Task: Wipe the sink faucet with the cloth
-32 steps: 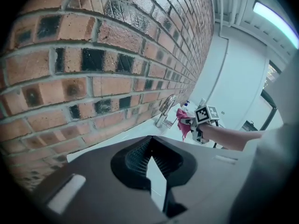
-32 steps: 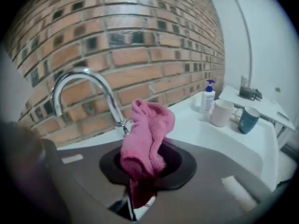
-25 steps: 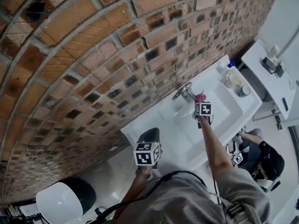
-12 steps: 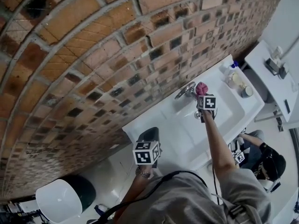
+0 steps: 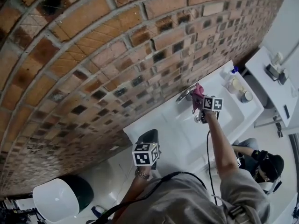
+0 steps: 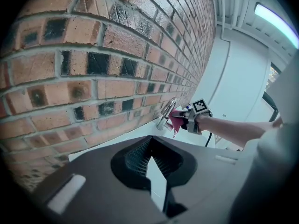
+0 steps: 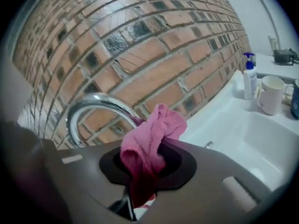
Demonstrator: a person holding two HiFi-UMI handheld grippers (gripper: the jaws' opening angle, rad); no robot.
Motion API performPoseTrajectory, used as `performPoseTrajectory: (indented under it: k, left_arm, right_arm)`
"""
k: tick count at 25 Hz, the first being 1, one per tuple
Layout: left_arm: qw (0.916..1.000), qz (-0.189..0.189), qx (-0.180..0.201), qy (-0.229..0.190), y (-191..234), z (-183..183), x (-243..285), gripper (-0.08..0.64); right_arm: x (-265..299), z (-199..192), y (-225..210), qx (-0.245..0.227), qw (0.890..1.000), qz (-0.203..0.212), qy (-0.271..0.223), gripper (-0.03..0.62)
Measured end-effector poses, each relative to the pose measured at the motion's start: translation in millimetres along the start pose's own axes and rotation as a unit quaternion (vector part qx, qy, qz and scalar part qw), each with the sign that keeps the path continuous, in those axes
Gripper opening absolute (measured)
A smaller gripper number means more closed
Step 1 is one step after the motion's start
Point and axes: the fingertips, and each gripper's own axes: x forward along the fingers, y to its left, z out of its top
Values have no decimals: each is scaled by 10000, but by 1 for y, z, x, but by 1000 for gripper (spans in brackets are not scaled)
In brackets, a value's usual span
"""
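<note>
A curved chrome faucet [image 5: 185, 95] stands at the back of the white sink [image 5: 223, 122], against the brick wall. My right gripper [image 5: 199, 98] is shut on a pink cloth [image 5: 198, 91], and the cloth presses against the spout. In the right gripper view the cloth [image 7: 150, 137] bunches out of the jaws just in front of the faucet arch [image 7: 91, 105]. My left gripper [image 5: 148, 137] hangs back at the sink's left end, shut with nothing in it. From the left gripper view, the faucet [image 6: 165, 115] and cloth [image 6: 177, 120] sit far ahead.
A soap bottle [image 7: 250, 80] and a white mug [image 7: 270, 95] stand on the sink's right rim, a dark cup [image 5: 246, 96] beside them. A white side table [image 5: 274, 80] is further right. A seated person [image 5: 265, 168] is at lower right, a white bowl-shaped fixture [image 5: 57, 202] lower left.
My right gripper has carried the pink cloth up from over the basin toward the wall and onto the faucet spout. The left gripper has barely moved.
</note>
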Motion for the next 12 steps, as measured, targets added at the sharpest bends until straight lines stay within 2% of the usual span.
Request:
performPoseTrajectory:
  k: [3, 5, 7, 9, 11, 12]
  left_arm:
    - [10000, -24, 60, -40, -8, 2, -3, 20]
    - [9999, -47, 109, -67, -14, 3, -7, 20]
    - [9998, -60, 162, -90, -21, 3, -11, 20]
    - [9997, -65, 211, -97, -28, 2, -15, 20]
    - [9996, -76, 264, -95, -36, -3, -21, 20]
    - [9995, -82, 288, -89, -41, -7, -24, 20]
  right_arm:
    - [-19, 20, 21, -270, 9986, 329, -303, 78]
    - [-37, 32, 40, -208, 9954, 698, -627, 78]
    - [-56, 46, 63, -230, 9886, 1119, -980, 78]
    - [-69, 54, 95, -471, 9803, 1504, -1187, 78]
    - [-69, 47, 135, -924, 9750, 1753, -1001, 77]
    - [-63, 38, 152, -1288, 9747, 1655, -777, 77]
